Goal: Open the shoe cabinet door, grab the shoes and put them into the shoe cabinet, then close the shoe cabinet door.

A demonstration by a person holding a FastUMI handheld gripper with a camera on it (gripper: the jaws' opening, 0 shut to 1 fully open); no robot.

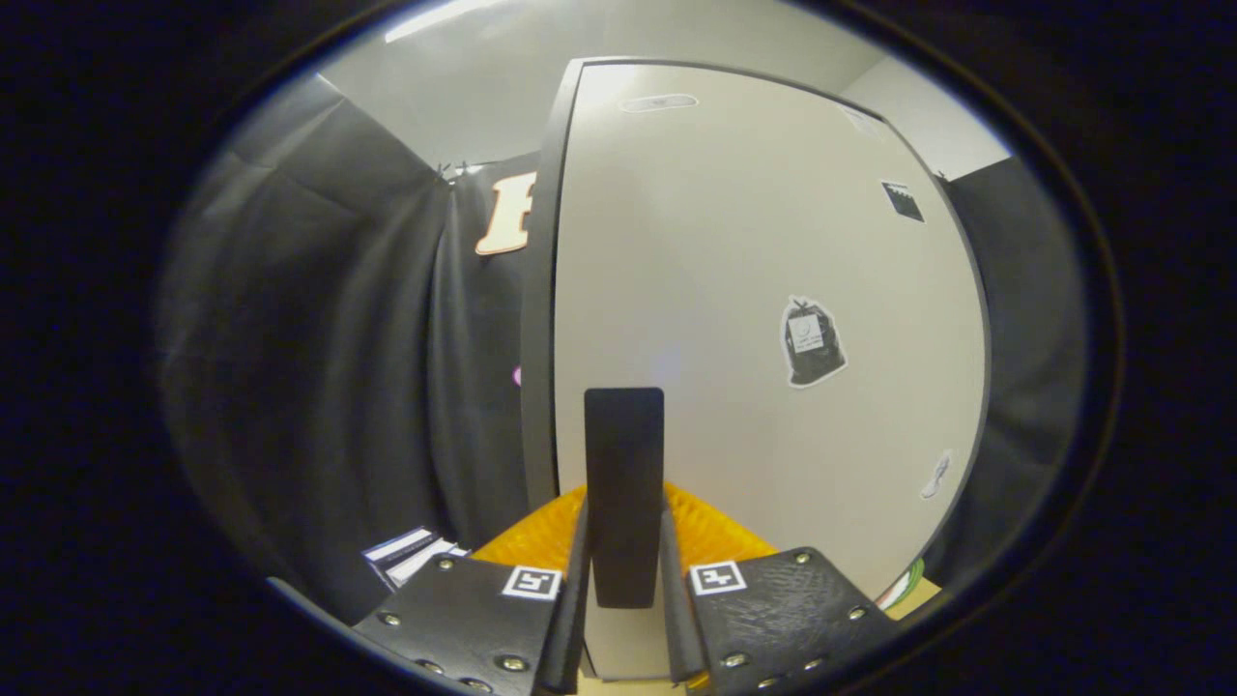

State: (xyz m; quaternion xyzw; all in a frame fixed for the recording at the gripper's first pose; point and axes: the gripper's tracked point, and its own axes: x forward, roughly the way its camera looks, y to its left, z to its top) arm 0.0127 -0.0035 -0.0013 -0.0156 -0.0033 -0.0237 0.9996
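**Claw on the handle, door at the start of its swing**

At nine o'clock from the claw hangs the curtain, the booth's dark wall. Low at eight o'clock, just beside the left finger, a small striped box lies by the foot of the cloth; what it is I cannot tell.

At twelve o'clock stands the door, a pale panel with a dark edge on its left side. The handle is a dark upright bar near that edge, and it runs down between the fingers. The claw is closed in on the handle, one finger against each side, so it looks clamped, though the contact itself sits in shadow.

From one to four o'clock the door carries stickers: a bag-shaped one at mid height, a small dark square higher up, and a pale mark low down. No shoes are seen from here, and the cabinet's inside is hidden behind the panel.

The step in hand looks like opening the door. To do it well, keep the grip firm and square on the bar. Pull back along an arc about the hinge, probably on the right side, not straight out. Let the wrist turn with the panel so the bar does not slip or twist loose. Go slowly until the gap is wide enough for shoes.
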